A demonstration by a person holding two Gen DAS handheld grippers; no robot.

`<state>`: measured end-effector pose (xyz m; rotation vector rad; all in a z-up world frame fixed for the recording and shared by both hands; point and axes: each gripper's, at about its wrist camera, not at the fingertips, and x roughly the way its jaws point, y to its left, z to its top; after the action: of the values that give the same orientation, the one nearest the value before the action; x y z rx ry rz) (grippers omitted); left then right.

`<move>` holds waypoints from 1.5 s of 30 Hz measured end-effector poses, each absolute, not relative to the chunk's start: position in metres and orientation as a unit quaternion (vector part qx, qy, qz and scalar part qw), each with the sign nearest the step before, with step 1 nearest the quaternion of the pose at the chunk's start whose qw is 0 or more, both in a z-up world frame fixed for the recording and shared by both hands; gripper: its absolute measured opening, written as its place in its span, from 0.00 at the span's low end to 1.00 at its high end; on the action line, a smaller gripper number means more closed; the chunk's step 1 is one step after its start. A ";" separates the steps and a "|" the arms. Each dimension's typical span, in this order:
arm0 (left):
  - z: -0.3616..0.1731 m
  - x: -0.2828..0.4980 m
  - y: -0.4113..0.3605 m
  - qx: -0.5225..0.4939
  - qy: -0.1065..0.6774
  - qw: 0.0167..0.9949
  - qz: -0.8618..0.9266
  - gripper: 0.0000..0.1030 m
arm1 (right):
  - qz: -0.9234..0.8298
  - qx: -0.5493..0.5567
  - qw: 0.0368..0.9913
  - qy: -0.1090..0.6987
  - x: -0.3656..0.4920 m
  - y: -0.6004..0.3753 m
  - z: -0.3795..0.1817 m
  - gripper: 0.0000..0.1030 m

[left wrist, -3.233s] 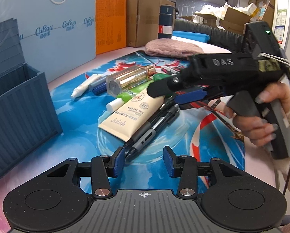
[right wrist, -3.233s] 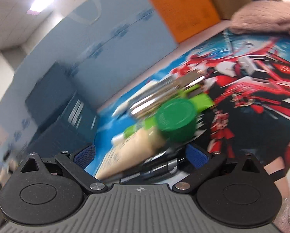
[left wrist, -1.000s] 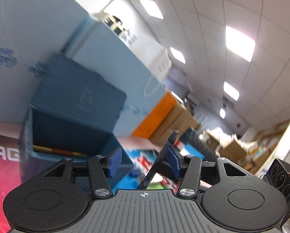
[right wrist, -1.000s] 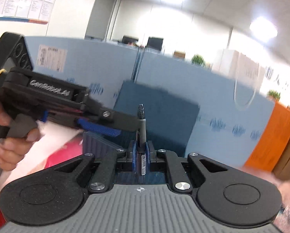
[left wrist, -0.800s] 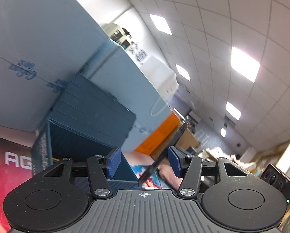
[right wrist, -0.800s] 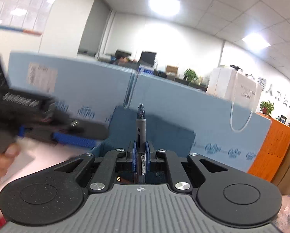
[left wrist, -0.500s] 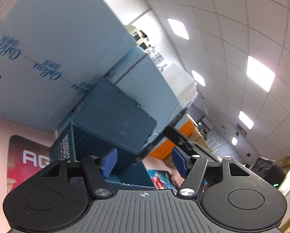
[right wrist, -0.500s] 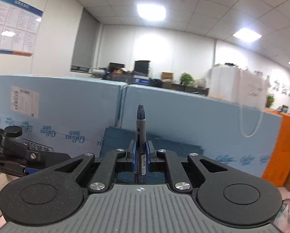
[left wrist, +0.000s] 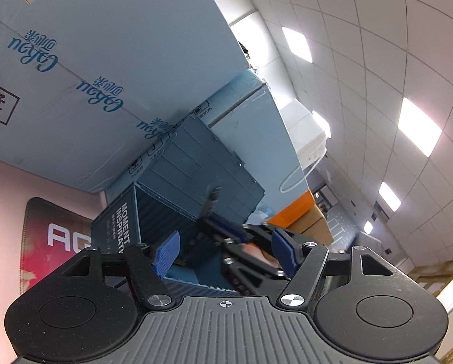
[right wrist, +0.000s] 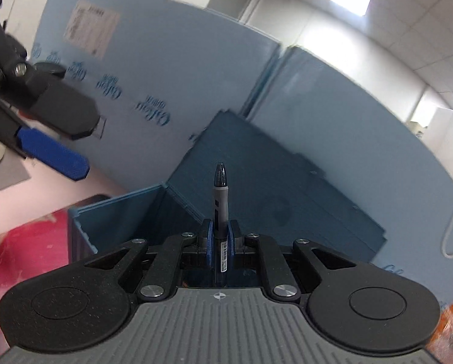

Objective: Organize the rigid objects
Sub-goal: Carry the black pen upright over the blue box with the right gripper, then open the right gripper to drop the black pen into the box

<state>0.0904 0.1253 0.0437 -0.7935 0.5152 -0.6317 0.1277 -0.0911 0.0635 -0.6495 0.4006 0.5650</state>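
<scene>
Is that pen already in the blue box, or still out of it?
Still out. The right gripper is shut on the pen, which stands upright between its pads, in front of the box's open top.

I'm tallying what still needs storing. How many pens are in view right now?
1. A black pen is clamped upright in the right gripper, above the open blue storage box. Pens already inside the box would be hidden.

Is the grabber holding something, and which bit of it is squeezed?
The right gripper holds a pen near the middle of its barrel, tip pointing up. The left gripper is open and holds nothing.
</scene>
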 end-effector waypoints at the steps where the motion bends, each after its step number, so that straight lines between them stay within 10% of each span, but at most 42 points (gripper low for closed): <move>1: 0.044 0.091 0.125 -0.374 0.246 0.843 -0.299 0.66 | 0.280 -0.325 0.880 0.202 0.130 -0.087 0.061 0.09; 22: 0.042 0.092 0.121 -0.366 0.253 0.845 -0.296 0.67 | 0.316 -0.331 0.846 0.273 0.159 -0.068 0.046 0.12; 32: 0.043 0.092 0.116 -0.360 0.253 0.847 -0.297 0.72 | 0.306 -0.283 0.883 0.216 0.132 -0.090 0.064 0.45; 37: 0.044 0.091 0.114 -0.354 0.251 0.849 -0.300 0.72 | 0.298 -0.239 0.909 0.165 0.105 -0.109 0.076 0.79; 45: 0.049 0.086 0.102 -0.335 0.248 0.854 -0.311 0.75 | 0.251 -0.147 0.952 0.098 0.057 -0.141 0.079 0.93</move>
<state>0.0858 0.1022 0.0487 -0.7047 0.5212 -0.6532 0.0566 -0.1408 0.0789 -0.2989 0.1994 0.5102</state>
